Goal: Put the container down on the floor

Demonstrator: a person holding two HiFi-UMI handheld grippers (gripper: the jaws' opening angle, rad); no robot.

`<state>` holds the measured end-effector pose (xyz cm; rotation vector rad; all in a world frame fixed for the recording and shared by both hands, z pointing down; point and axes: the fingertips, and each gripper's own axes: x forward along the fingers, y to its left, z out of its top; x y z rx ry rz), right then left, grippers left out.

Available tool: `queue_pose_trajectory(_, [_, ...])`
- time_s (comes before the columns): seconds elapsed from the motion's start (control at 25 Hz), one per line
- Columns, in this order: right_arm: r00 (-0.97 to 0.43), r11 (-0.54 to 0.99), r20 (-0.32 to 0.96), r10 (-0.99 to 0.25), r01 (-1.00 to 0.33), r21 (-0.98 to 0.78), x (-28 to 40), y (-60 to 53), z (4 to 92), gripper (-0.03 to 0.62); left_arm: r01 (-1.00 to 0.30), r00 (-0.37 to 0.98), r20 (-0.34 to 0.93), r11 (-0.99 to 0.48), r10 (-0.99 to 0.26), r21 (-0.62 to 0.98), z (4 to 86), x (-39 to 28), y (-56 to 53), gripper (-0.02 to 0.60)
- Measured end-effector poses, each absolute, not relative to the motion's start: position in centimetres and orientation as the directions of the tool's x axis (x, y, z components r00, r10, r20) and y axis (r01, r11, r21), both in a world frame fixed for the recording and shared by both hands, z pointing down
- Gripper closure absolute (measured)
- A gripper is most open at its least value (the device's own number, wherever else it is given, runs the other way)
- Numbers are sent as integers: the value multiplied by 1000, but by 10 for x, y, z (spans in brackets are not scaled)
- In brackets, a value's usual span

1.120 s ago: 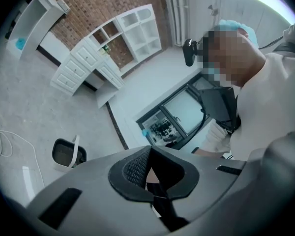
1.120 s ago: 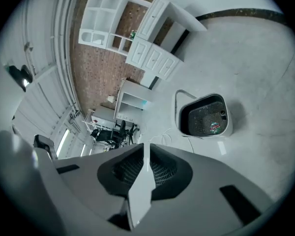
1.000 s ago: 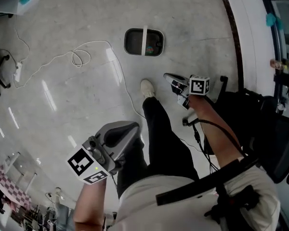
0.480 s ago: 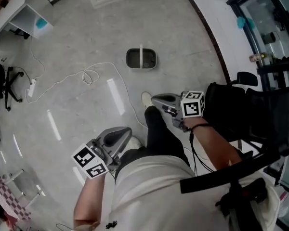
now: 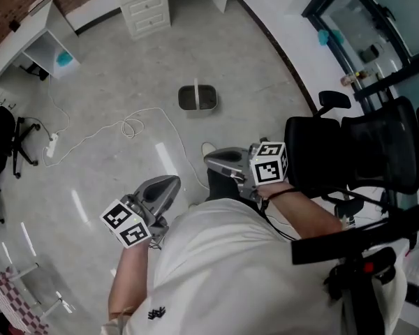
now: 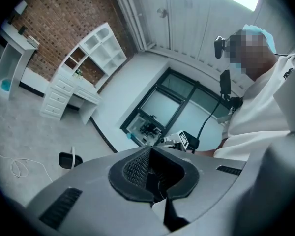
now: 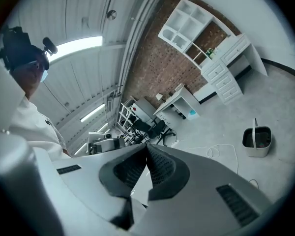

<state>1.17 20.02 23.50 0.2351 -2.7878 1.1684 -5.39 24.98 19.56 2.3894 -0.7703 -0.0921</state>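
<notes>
The container [image 5: 197, 98], a small dark bin with a white upright handle, stands on the grey floor by itself. It also shows in the left gripper view as the container [image 6: 69, 160] and in the right gripper view as the container [image 7: 256, 141]. My left gripper [image 5: 172, 181] is held close to my body, far short of the bin, jaws shut with nothing between them. My right gripper [image 5: 209, 158] hovers beside my leg, also shut and empty. In their own views the left gripper [image 6: 149, 149] and the right gripper [image 7: 146, 146] have their pads together.
A white cable [image 5: 129, 127] loops over the floor left of the bin. A black office chair [image 5: 349, 152] stands close on my right. A white drawer unit [image 5: 146, 5] and a white desk [image 5: 35, 33] line the far wall. My shoe [image 5: 208, 149] is just ahead.
The view has pulled up and back, so the bin looks smaller and farther off. Both grippers have drawn in toward my body, away from the bin.
</notes>
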Motion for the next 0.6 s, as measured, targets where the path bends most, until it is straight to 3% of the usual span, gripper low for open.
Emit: queue_pose_trajectory(0.6, [-987, 759, 140, -73, -146, -634, 17, 234, 201, 577, -521, 819, 104, -655, -565, 546, 180, -45, 268, 572])
